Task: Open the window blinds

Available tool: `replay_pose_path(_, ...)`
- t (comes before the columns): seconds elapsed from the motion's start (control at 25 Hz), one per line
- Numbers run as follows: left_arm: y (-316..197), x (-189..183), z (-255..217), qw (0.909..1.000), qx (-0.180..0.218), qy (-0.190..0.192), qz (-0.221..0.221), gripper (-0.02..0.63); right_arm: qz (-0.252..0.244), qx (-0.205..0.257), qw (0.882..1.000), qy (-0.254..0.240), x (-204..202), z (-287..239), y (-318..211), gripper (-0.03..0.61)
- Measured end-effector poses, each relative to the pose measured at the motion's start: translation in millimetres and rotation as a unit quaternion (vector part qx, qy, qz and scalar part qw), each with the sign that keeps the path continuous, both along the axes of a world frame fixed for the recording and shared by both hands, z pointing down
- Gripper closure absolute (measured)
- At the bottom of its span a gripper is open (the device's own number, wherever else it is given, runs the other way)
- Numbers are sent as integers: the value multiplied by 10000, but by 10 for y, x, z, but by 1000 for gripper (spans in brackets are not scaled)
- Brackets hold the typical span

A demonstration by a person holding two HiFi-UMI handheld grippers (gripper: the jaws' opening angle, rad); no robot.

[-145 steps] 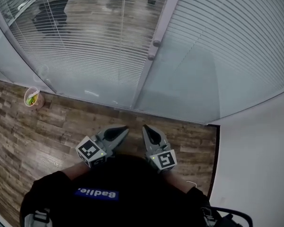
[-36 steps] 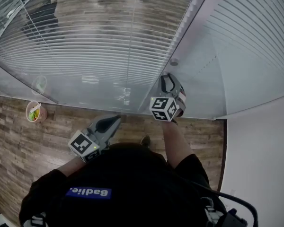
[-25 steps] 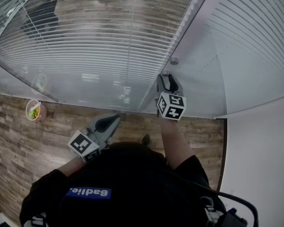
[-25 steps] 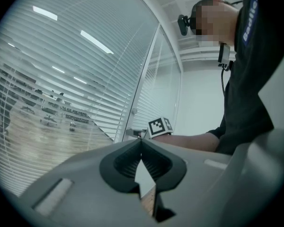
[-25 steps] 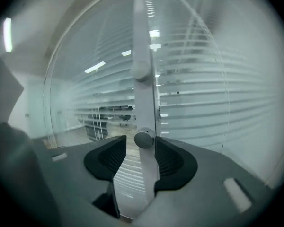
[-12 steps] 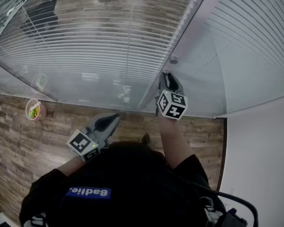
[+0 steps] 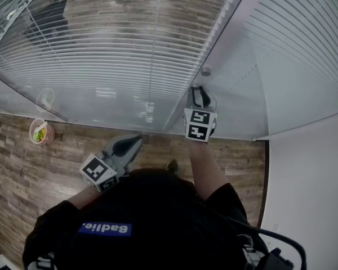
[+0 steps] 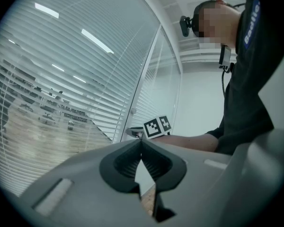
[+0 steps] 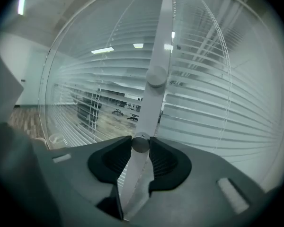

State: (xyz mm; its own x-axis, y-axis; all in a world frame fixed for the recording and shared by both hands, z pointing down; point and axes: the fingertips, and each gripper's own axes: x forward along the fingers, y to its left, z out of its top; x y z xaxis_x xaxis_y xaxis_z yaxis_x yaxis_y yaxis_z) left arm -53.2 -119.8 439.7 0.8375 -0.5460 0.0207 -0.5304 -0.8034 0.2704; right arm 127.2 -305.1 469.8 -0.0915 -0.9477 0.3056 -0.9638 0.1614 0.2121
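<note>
Two grippers are showing below the window, and only one is working. The right gripper [image 7: 199, 94] is reaching up to the pale upright frame post [image 7: 217, 44] that is standing between the two glass panes. In the right gripper view this right gripper [image 9: 141, 143] is pinching a small round knob [image 9: 141, 145] on that post [image 9: 159, 98], with its jaws drawn narrow against the knob's sides. A second knob [image 9: 156, 76] is sitting higher on the same post, apart from the jaws, and it is also showing in the head view [image 7: 205, 71]. The left gripper [image 7: 137, 140] is hanging low over the wooden floor [image 7: 22, 167], near the foot of the glass. In its own view the left gripper [image 8: 142, 142] is holding its jaw tips together on nothing. The blinds [image 7: 101, 49] are lying across the left pane with slats tilted enough for a room beyond to be showing through, while those on the right pane [image 7: 293, 44] are looking whiter and more closed. What seems to be a small cup [image 7: 38, 131] is standing on the floor beside the left pane.
</note>
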Motion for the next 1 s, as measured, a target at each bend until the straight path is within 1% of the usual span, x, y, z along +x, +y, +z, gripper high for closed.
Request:
replay_pose_path(0.16,-3,3,-29,10000,19,54,51,614,-51,79,9979,640,-30,2,3,457)
replay_pose_path(0.28,-2,-17,17,10000,2,-2,35,614,-84,157,9934,1131,-50,-3,8,457)
replay_pose_path(0.36,2,-32,55,10000,-10,-37,29,614,-117,205,9878,1542,-64,3,15,457)
replay_pose_path(0.48,1,-24,45,10000,-15,-83,31,614,-190,271,9752,2190,-81,20,20,457)
replay_pose_path(0.52,3,-11,26,10000,-7,-61,39,614,-211,284,9725,2303,-84,24,18,457)
replay_pose_path(0.56,5,0,11,10000,10,-42,46,614,-227,291,9727,2289,-85,25,15,456)
replay_pose_path(0.6,8,6,5,10000,22,-47,40,614,-238,293,9769,2101,-83,23,13,453)
replay_pose_path(0.64,9,8,4,10000,30,-65,23,614,-254,294,9844,1716,-81,17,11,451)
replay_pose_path(0.68,10,7,3,10000,39,-79,0,614,-280,294,9926,1148,-78,9,9,449)
replay_pose_path(0.72,10,4,5,10000,38,-79,-24,614,-306,288,9981,445,-70,3,5,425)
replay_pose_path(0.76,9,-1,11,10000,18,-65,-49,614,-309,268,9986,-335,-51,4,2,396)
replay_pose_path(0.8,4,-12,26,10000,-25,-41,-78,614,-280,241,9929,-1135,-21,10,3,390)
replay_pose_path(0.84,-3,-30,49,9999,-85,-13,-112,614,-231,227,9818,-1870,16,17,6,390)
replay_pose_path(0.88,-10,-52,77,9998,-148,13,-149,614,-180,237,9694,-2436,53,24,9,390)
replay_pose_path(0.92,-15,-73,98,9996,-197,34,-184,614,-135,262,9605,-2767,82,30,11,392)
replay_pose_path(0.96,-16,-88,108,9995,-223,48,-213,614,-101,294,9568,-2891,102,32,10,399)
replay_pose_path(1.0,-13,-97,108,9995,-229,53,-233,614,-73,321,9563,-2904,115,29,9,424)
